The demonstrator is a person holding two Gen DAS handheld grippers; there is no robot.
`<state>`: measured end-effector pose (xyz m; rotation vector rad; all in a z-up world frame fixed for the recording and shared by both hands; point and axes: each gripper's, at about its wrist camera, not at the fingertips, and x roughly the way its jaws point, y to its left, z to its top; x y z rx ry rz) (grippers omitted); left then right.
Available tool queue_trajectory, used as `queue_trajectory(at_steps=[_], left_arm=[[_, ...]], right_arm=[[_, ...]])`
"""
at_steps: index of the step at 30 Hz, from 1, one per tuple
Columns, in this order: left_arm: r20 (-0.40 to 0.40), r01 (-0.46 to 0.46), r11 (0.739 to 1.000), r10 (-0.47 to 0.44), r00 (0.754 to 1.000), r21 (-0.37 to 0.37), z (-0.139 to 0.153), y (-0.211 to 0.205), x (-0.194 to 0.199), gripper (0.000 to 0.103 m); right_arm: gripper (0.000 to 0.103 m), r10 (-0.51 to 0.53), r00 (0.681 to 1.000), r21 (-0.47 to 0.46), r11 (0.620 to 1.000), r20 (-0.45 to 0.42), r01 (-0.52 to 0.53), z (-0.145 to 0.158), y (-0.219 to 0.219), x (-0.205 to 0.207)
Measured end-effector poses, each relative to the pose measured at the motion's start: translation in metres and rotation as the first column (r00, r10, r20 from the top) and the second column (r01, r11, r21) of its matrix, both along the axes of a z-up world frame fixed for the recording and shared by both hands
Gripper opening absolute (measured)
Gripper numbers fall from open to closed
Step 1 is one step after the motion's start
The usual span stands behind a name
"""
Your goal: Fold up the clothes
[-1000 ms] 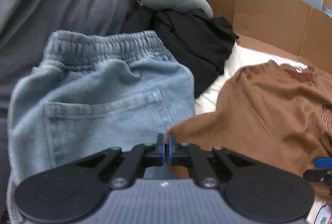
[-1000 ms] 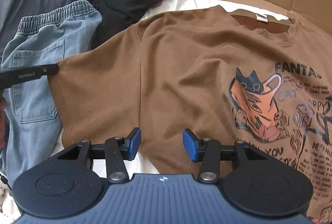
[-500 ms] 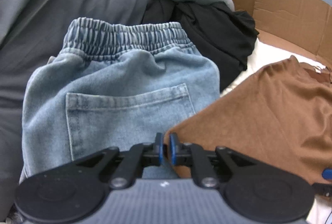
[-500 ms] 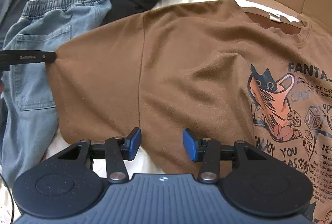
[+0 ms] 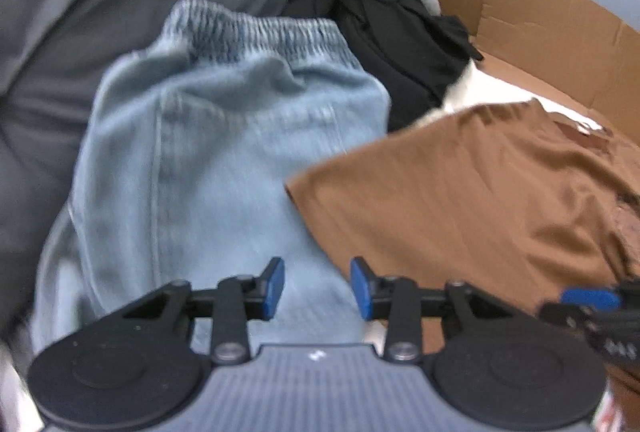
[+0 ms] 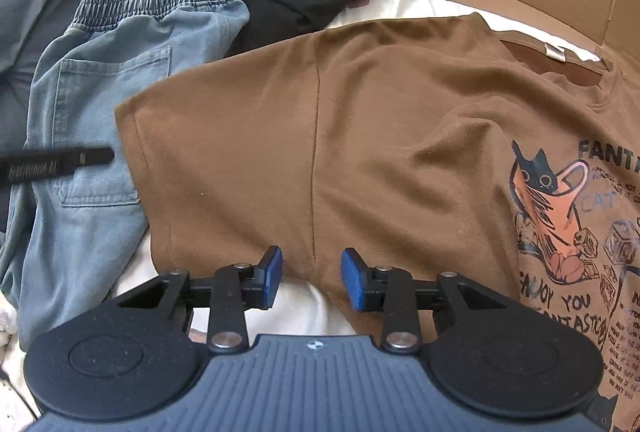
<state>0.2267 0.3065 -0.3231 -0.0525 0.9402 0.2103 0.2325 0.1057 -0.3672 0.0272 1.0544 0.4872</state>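
Your left hand-held gripper (image 5: pixel 316 288) has just let go of the brown shirt (image 6: pixel 340 136) sleeve; both hand-held grippers now gape, the shirt lying spread flat.

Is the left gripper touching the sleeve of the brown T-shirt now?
Apart. In the right wrist view the left gripper tip sits beside the sleeve edge, with denim showing between them; the jaws are open.

Brown cat-print T-shirt (image 6: pixel 360 136) — pale blue denim shorts (image 5: pixel 224 152)
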Motion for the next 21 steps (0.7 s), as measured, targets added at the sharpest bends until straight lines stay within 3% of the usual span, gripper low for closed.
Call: queue_trajectory(at_steps=[5, 8, 21], left_arm=[[-0.011, -0.043, 0.992, 0.042, 0.999, -0.115, -0.015, -0.012, -0.019, 0.039], [-0.021, -0.069, 0.981, 0.066, 0.998, -0.183, -0.025, -0.019, -0.03, 0.04], [-0.063, -0.166, 0.924, 0.154, 0.986, -0.345, -0.051, -0.02, -0.036, 0.044]], right_arm=[[0.027, 0.005, 1.0, 0.003, 1.0, -0.025, -0.005, -0.009, 0.001, 0.001], [0.027, 0.009, 0.999, 0.0, 1.0, -0.041, -0.009, -0.015, 0.001, 0.0], [0.025, 0.006, 0.998, 0.012, 1.0, -0.061, -0.005, -0.026, 0.004, 0.0]])
